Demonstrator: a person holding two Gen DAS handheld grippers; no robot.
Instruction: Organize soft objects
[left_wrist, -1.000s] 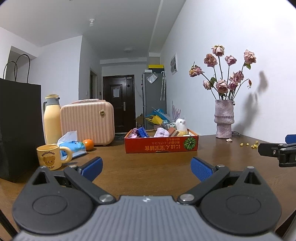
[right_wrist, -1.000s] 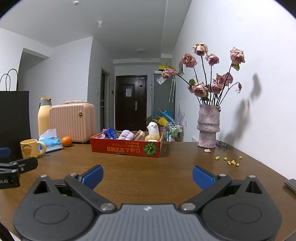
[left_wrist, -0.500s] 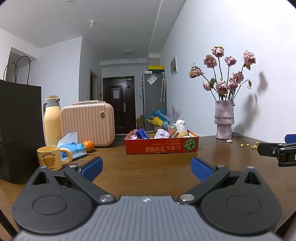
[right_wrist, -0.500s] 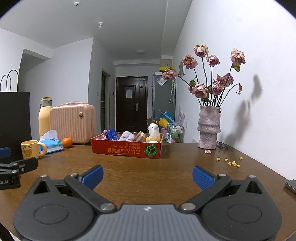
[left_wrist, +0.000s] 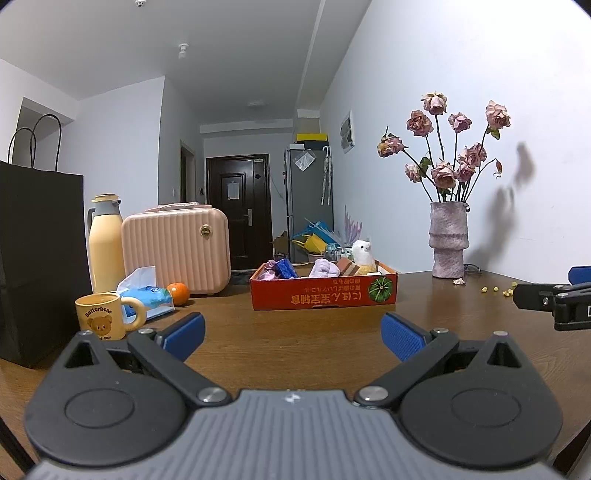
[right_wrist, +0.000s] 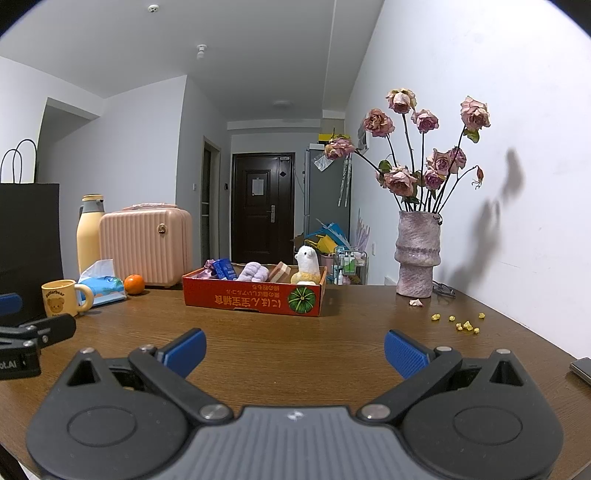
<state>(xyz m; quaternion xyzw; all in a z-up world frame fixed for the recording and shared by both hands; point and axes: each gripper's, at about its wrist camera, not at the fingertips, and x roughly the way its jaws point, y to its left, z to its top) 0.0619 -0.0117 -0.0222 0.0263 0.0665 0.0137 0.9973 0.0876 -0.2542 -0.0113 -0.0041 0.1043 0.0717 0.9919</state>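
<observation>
Both claws hover spread wide and empty over the desk (left_wrist: 314, 343), left claw (left_wrist: 293, 330) and right claw (right_wrist: 294, 350) well short of the red cardboard box (right_wrist: 255, 297). Inside it, left to right, lie a purple pouch (right_wrist: 207, 271), lavender towel roll (right_wrist: 255, 271) and white plush bird (right_wrist: 307, 264). Approach level, clear the box's front wall, then pinch one soft item mid-body.

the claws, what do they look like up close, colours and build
Both match: the left claw and right claw each have a ribbed grey body, two black rounded housings with circular recesses, black linkage arms on silver pivot pins, and ridged blue finger pads. The left claw's side, seen from the right wrist, bears partly hidden white lettering. No cables or sleeves show.
</observation>
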